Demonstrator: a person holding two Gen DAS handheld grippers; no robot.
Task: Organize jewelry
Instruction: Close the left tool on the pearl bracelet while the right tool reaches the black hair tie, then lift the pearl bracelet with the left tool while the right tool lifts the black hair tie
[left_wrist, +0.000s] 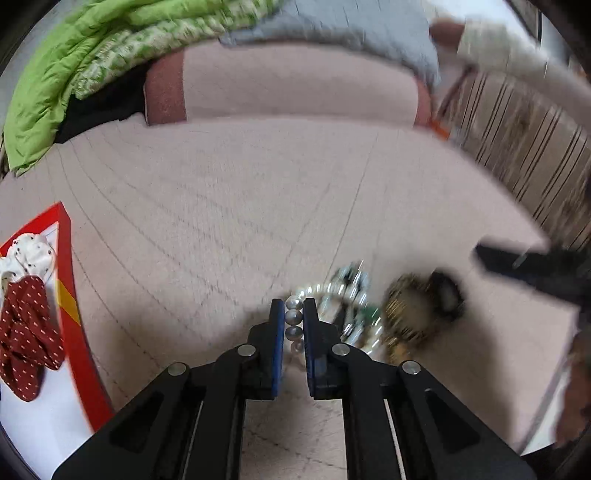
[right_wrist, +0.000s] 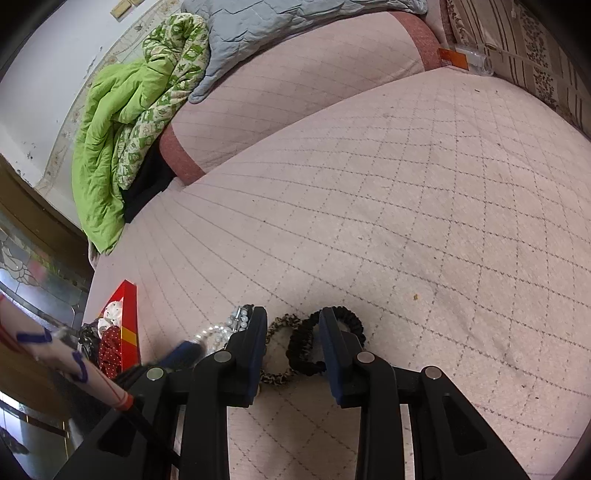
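Note:
In the left wrist view my left gripper (left_wrist: 294, 308) is shut on a pearl bracelet (left_wrist: 294, 316), with its beads lined up between the blue pads, low over the pink quilted bed. Beaded jewelry (left_wrist: 354, 295) and a leopard scrunchie (left_wrist: 406, 317) lie blurred to its right. In the right wrist view my right gripper (right_wrist: 291, 325) is open over the leopard scrunchie (right_wrist: 277, 347) and a black scrunchie (right_wrist: 306, 347). The pearl bracelet (right_wrist: 218, 334) lies left of it. A red box (left_wrist: 68, 291) at the left holds red and white scrunchies (left_wrist: 26, 325).
The red box also shows in the right wrist view (right_wrist: 129, 325). A green quilt (right_wrist: 122, 122) and grey blanket (right_wrist: 266, 22) pile on a pink bolster (right_wrist: 295, 85) at the bed's far end. A striped wall (left_wrist: 524, 147) runs along the right.

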